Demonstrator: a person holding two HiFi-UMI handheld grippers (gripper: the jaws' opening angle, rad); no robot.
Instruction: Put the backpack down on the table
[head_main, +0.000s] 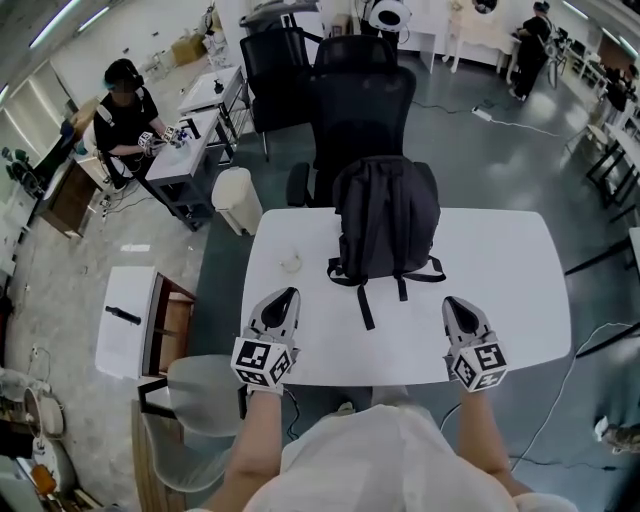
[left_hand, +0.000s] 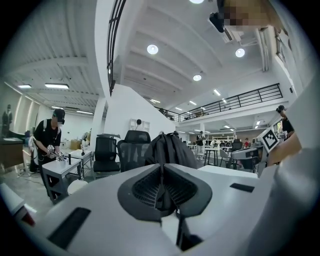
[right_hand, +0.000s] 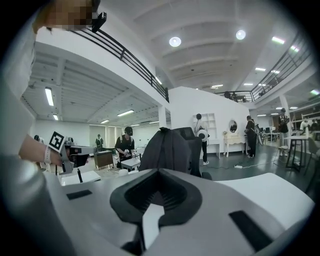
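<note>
On the white table, at its far edge and roughly centred, stands the black backpack. Long axis is vertical, top handle up. Both gripper views show it rising as a tall dark hump past the jaws. Its strap side faces the person. Thin webbing straps trail off its base onto the tabletop toward the near edge, one longer strap running straight at the person and shorter ends splayed left and right. The backpack is free-standing, with neither gripper touching it.

Left gripper is over the near-left part of the table with its jaws pressed together on nothing. Right gripper is over the near-right part, jaws also pressed together and empty. Both point at the backpack and sit well apart from it, one on either side of the trailing straps.

Any label on the backpack's fabric is too dark to tell. The only print visible is the black-and-white square markers on the gripper cubes, a pattern with no words.

Black office chair sits just behind the backpack, across the table edge. A small pale round object lies on the table left of the backpack. Another person works at a side table far left.
</note>
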